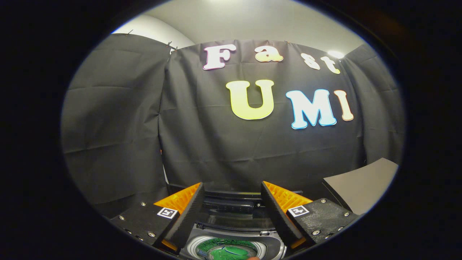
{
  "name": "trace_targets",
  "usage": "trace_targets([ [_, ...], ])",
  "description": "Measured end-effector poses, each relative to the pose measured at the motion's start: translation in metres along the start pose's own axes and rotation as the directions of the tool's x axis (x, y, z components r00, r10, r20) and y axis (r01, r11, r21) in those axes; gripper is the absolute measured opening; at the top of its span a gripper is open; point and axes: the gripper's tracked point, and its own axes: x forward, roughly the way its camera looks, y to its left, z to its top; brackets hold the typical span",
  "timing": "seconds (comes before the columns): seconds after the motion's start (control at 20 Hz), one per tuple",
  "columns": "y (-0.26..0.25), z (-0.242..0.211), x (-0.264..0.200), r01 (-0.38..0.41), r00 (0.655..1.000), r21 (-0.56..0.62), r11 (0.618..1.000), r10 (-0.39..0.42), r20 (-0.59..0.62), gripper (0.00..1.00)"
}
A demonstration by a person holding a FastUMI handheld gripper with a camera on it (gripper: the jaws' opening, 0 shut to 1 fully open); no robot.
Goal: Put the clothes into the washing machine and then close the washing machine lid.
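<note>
A: How many things are you counting here?

B: One hand-held gripper [232, 196] with two fingers, one washing machine [231, 231], and one green garment [227, 250] that I am making out inside it.

A: What are the fingers doing?

B: They are standing wide apart, with nothing between them. The gripper is hanging above the machine and its fingers are pointing toward the far cloth wall [231, 144].

A: And the clothes?

B: The green garment is lying down in the round drum opening [202, 245], low between the two fingers and nearer than their tips. A pale ring is running around the drum's mouth. I am seeing just the one patch of green fabric; whether more pieces are lying under it, I cannot tell.

A: Is the lid down?

B: The drum is showing open from above. A dark, glossy panel [231, 216] is sitting just beyond the drum, between the fingers, and it is looking like the lid folded back toward the far side, though I cannot say so for sure.

A: Anything else around?

B: One grey flat panel [361, 184] is slanting up to the right of the right finger, near the machine; I cannot tell what it belongs to. Black cloth is hanging behind and to the left, meeting at a fold on the left. A bright ceiling light [335, 54] is glowing above the cloth at the far right.

A: Is anything blocking the way?

B: The fingers themselves are hiding the left and right parts of the machine's top.
</note>
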Motion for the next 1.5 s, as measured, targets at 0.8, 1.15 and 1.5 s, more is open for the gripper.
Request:
trace_targets([
  [0.8, -0.004, -0.048, 0.131, 0.089, 0.977, 0.047, 0.995, -0.078, -0.198, 0.96],
  [1.15, -0.008, -0.075, 0.146, 0.165, 0.94, 0.025, 0.986, -0.15, -0.307, 0.96],
  [1.5, -0.005, -0.078, 0.123, 0.145, 0.946, -0.009, 0.989, -0.141, -0.291, 0.96],
])
